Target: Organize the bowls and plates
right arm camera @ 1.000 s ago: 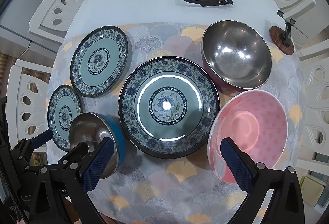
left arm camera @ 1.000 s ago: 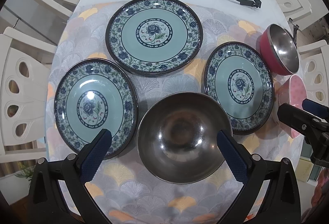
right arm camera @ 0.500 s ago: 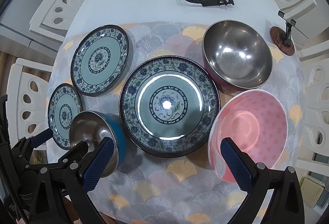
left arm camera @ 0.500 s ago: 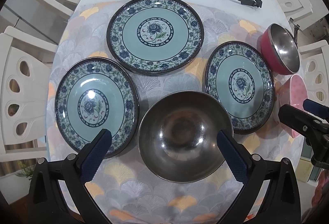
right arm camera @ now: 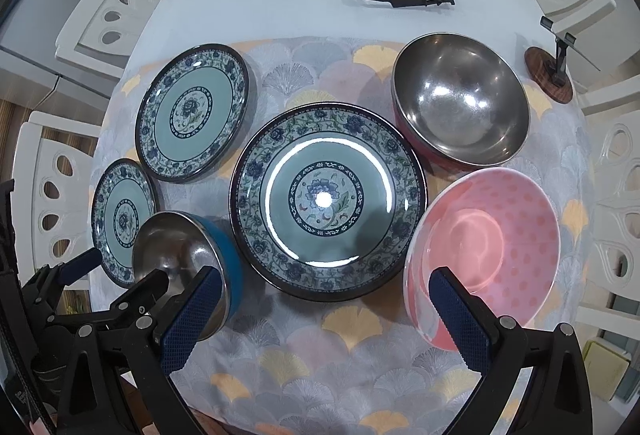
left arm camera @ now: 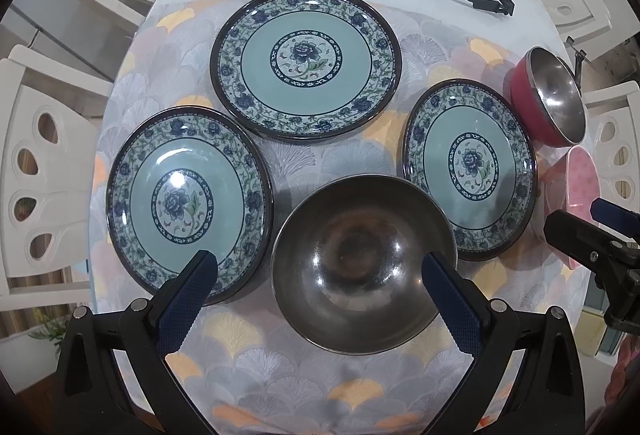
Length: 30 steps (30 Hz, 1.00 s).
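Left wrist view: your left gripper [left arm camera: 320, 287] is spread wide and holds nothing; the steel bowl with the blue outside [left arm camera: 362, 263] sits in the lower centre of the frame, directly between and just ahead of the fingers. Right wrist view: your right gripper [right arm camera: 326, 309], equally wide and empty, has the pink bowl [right arm camera: 486, 255] at lower right, by its right finger.

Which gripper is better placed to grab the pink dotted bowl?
Right. The right gripper hangs open with one fingertip over the pink dotted bowl; the left gripper faces the blue steel-lined bowl.
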### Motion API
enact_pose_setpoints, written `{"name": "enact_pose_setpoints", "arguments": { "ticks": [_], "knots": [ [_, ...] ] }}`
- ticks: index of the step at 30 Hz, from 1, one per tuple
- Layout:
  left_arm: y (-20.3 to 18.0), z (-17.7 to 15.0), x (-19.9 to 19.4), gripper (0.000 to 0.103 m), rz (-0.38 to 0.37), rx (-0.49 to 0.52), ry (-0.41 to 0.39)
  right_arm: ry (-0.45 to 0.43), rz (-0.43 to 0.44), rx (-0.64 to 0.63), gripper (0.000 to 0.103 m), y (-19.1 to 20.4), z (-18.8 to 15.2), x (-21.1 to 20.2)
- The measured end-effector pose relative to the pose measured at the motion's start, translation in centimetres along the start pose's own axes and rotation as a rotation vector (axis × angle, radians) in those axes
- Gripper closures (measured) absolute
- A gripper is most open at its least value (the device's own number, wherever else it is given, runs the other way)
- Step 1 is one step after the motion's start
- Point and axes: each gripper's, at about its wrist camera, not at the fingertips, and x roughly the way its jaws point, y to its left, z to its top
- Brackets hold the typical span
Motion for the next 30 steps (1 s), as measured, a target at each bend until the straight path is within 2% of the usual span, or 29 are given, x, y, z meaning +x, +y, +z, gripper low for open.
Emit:
{"name": "enact_pose_setpoints", "arguments": {
  "ticks": [30],
  "knots": [
    [1.1, -1.0, -1.2, 0.001, -0.005, -0.017, -0.023, -0.007, -0.009, -0.027, 0.0, 0.7, -0.7, -0.9]
  ]
}}
